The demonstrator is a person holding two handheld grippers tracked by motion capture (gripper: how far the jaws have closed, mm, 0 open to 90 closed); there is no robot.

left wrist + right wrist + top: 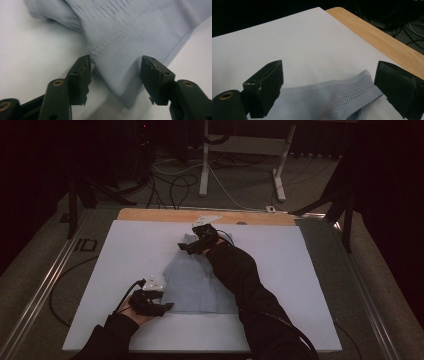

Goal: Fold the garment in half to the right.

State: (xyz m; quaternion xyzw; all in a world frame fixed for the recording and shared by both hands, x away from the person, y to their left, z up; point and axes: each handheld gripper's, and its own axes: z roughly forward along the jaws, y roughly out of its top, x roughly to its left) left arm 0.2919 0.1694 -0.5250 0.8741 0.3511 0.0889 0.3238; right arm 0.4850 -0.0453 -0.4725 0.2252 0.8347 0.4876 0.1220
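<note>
Both claws straddle garment (200,282) edges: left claw (115,72) its corner.

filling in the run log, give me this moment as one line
left claw: open, astride near corner of light blue garment | right claw: open over its far edge | white board: garment lies flat

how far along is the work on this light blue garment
Early stage. Done: the light blue ribbed garment lies spread on the white board. In hand: the left hand-held gripper straddles a bottom corner, pads not yet pressing; the right hand-held gripper hangs open over the perforated collar band. Left: likely gripping both ends, then any fold; none shows yet.
</note>
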